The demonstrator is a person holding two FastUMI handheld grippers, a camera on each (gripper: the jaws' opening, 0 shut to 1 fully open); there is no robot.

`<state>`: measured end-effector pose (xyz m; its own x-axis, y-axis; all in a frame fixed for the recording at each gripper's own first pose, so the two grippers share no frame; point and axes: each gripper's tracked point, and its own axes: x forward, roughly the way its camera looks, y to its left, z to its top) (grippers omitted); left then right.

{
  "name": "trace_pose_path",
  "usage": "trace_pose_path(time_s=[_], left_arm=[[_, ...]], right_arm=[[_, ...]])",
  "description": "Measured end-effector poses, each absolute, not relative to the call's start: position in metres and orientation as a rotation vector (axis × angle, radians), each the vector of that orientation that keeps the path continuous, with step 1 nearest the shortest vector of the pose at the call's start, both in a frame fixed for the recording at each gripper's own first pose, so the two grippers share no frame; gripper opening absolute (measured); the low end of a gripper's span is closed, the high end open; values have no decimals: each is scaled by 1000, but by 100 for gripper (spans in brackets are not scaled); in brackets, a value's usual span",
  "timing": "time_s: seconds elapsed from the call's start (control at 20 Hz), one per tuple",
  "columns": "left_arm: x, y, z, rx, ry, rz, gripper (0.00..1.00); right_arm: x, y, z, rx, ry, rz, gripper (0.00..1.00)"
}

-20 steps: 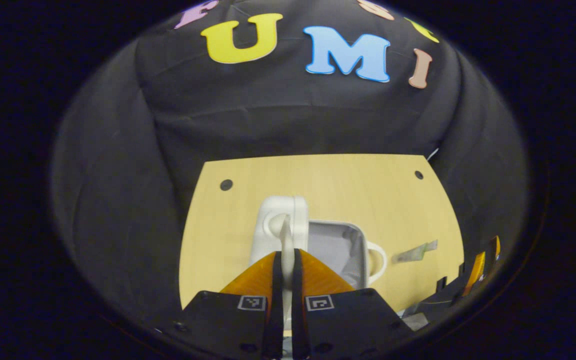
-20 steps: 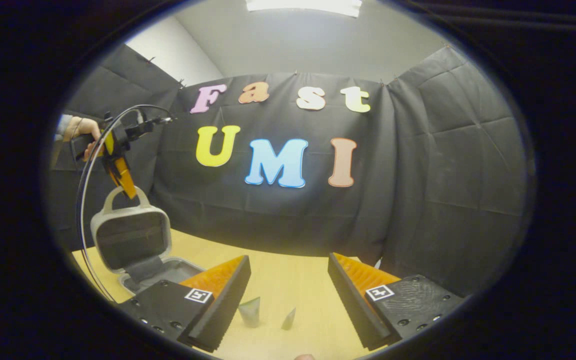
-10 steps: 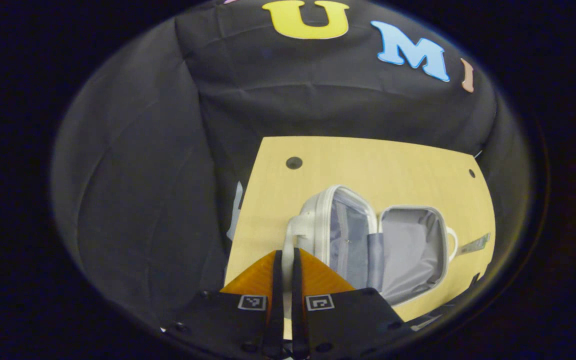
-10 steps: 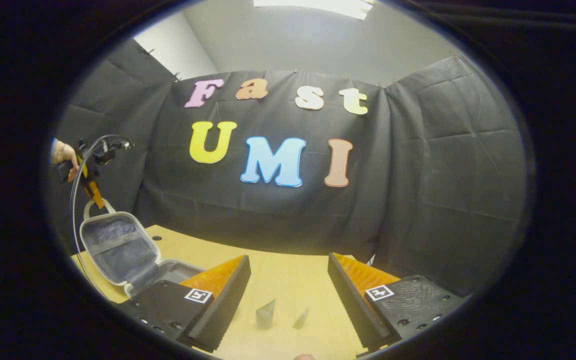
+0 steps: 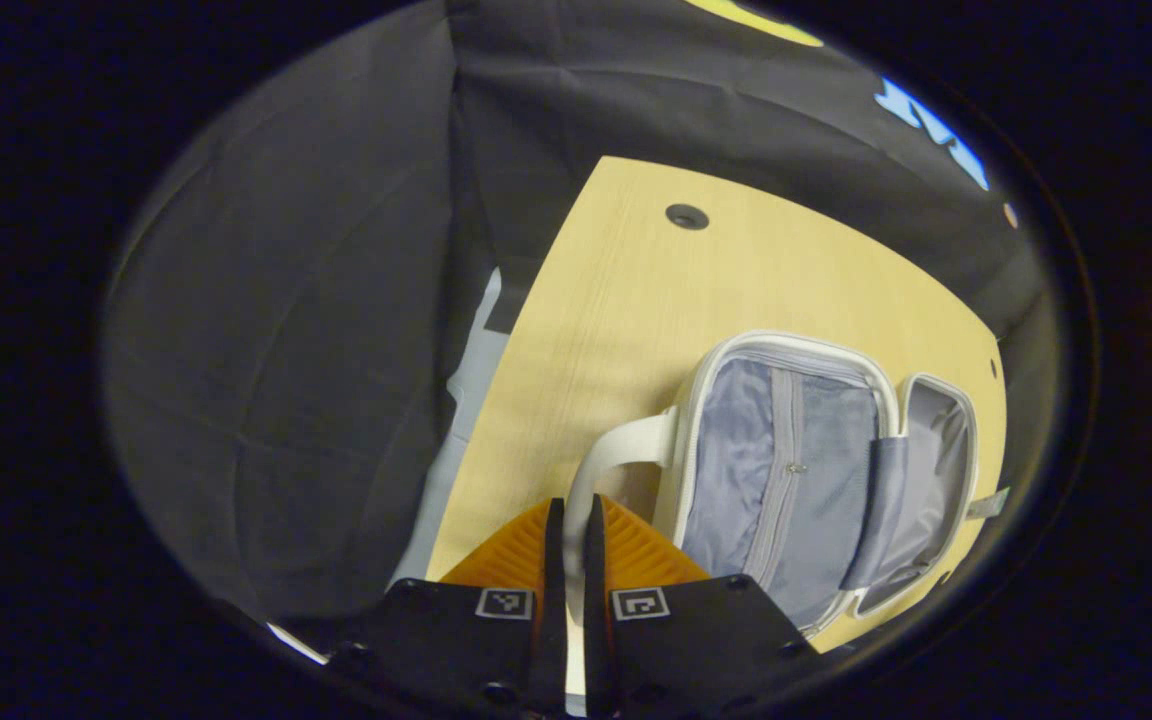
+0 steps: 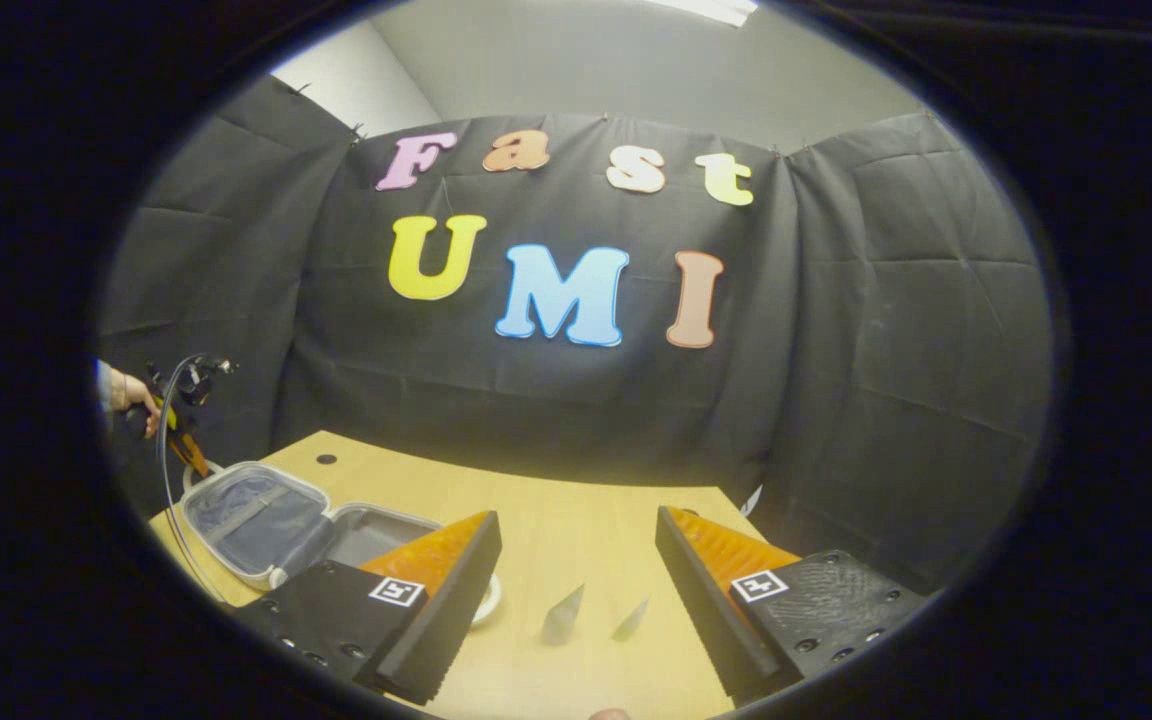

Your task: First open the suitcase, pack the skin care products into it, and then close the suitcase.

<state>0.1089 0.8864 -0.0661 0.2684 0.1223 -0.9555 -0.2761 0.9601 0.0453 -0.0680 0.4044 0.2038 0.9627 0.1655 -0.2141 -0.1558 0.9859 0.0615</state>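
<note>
Fingers of the left hand-held gripper (image 5: 567,560) are pinched tight on the white loop handle (image 5: 604,468) of the small white hard-shell suitcase (image 5: 796,470), whose grey-lined lid lies swung fully open just ahead on the pale wooden table (image 5: 636,300). Farther off, the right hand-held gripper (image 6: 576,590) hangs wide open and empty above two small grey-green skin care tubes (image 6: 564,614). Letting go of the handle too abruptly could make the lid bounce or shift the light case.
</note>
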Motion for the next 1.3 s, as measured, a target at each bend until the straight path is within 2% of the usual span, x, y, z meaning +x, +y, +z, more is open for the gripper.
trace_pose_path(time_s=[0.15,0.35,0.4,0.55,0.65,0.7,0.75,0.8,0.85,0.9,0.95,1.0,1.05,1.3], left_arm=[[109,894,-80,-134,1264,273,18],[118,910,-75,-37,1203,314,34],[123,913,-69,-14,1174,324,31],[137,927,-45,81,1059,383,94],[148,931,-20,126,967,426,91],[152,929,-6,138,919,442,94],[155,922,7,138,870,448,91],[157,914,22,132,818,445,95],[160,902,35,119,767,438,95],[162,892,48,104,728,431,91],[165,882,58,88,696,424,91],[165,873,70,71,661,418,95],[168,859,81,44,624,405,91],[186,758,129,-80,388,303,90]], right_arm=[[-64,402,203,38,229,147,95],[-55,405,200,47,231,154,95],[-53,406,198,52,232,158,95],[-46,410,194,66,237,177,95],[-44,409,193,69,233,188,94],[-43,407,194,67,224,190,95],[-41,404,194,64,215,192,95],[-39,401,192,63,209,194,95],[-37,398,190,65,206,196,95],[-36,395,187,70,205,198,95],[-35,390,184,77,203,200,95],[-34,386,182,83,203,203,95],[-33,383,179,85,207,208,95],[-34,350,169,58,193,212,95]])
